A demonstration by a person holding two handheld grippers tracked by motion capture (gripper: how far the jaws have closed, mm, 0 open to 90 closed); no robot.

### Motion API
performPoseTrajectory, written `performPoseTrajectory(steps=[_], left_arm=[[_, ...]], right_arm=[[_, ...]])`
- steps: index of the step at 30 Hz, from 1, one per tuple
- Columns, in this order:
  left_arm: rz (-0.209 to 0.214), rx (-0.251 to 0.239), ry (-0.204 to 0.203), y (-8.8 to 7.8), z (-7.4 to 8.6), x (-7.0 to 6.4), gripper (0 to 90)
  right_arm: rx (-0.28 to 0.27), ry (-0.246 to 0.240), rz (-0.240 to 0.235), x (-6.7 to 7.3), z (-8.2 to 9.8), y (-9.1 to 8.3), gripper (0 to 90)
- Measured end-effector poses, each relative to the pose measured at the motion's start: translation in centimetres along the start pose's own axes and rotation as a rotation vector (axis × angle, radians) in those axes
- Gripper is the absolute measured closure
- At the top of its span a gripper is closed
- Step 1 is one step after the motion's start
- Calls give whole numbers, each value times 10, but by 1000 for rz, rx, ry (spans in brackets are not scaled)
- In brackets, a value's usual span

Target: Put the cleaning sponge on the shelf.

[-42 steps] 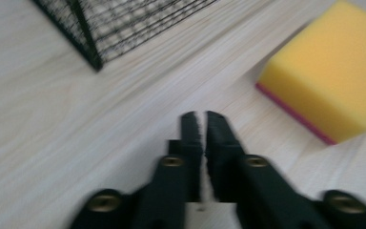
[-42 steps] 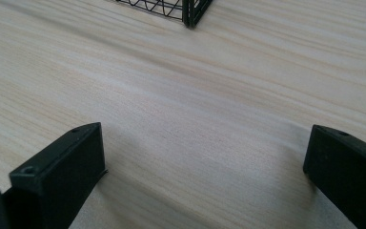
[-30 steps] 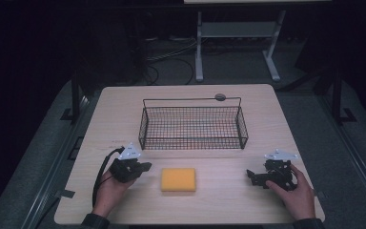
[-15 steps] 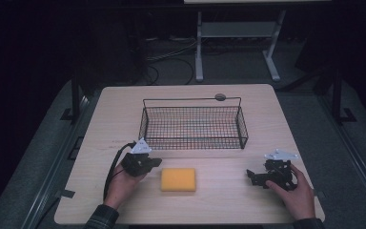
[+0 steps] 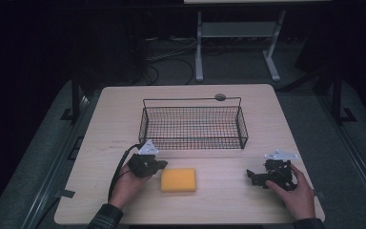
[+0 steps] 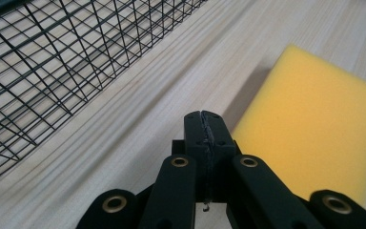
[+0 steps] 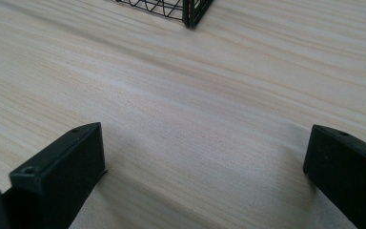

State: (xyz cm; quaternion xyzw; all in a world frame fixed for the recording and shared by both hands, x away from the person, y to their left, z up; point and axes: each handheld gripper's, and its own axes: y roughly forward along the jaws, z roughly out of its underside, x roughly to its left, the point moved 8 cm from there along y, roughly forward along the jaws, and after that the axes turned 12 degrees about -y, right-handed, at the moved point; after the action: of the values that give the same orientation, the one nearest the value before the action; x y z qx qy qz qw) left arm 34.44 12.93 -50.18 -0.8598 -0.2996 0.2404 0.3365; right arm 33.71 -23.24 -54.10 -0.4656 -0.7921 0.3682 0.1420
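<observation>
A yellow sponge [image 5: 178,180] lies flat on the wooden table [image 5: 119,119], near its front edge. My left gripper [image 5: 161,165] sits just left of the sponge, pointing at it, held by a hand. In the left gripper view its jaws [image 6: 205,121] are pressed together with nothing between them, and the sponge [image 6: 314,129] lies close ahead to the right. My right gripper [image 5: 251,176] rests on the table at the front right, pointing left. Its jaws stand wide apart over bare wood [image 7: 205,167].
A black wire basket [image 5: 193,138] stands across the middle of the table, behind the sponge; its mesh wall [image 6: 52,62] is close to the left gripper, and its corner [image 7: 190,12] is far ahead of the right one. A small round disc [image 5: 220,97] lies behind the basket.
The left hand has slid its gripper to the right, up to the sponge's left edge. The right hand and the sponge have stayed where they were.
</observation>
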Motion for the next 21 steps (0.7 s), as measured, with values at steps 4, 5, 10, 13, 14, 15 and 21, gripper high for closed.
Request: performPoseTrajectory(steps=[4, 5, 10, 13, 14, 15, 21], left_arm=[[7, 4, -7, -2, 3, -2, 898], [9, 1, -12, -3, 4, -3, 897], [27, 19, -12, -5, 11, -9, 897], [26, 32, -3, -6, 15, -11, 897], [30, 35, -6, -6, 16, -12, 897], [30, 35, -7, -7, 17, -12, 897], [44, 35, -23, -11, 23, -17, 897]], right_arm=[[0, -1, 0, 0, 0, 0, 0], [0, -1, 0, 0, 0, 0, 0], [0, -1, 0, 0, 0, 0, 0], [0, -1, 0, 0, 0, 0, 0], [0, 1, 0, 0, 0, 0, 0], [0, -1, 0, 0, 0, 0, 0], [0, -1, 0, 0, 0, 0, 0]])
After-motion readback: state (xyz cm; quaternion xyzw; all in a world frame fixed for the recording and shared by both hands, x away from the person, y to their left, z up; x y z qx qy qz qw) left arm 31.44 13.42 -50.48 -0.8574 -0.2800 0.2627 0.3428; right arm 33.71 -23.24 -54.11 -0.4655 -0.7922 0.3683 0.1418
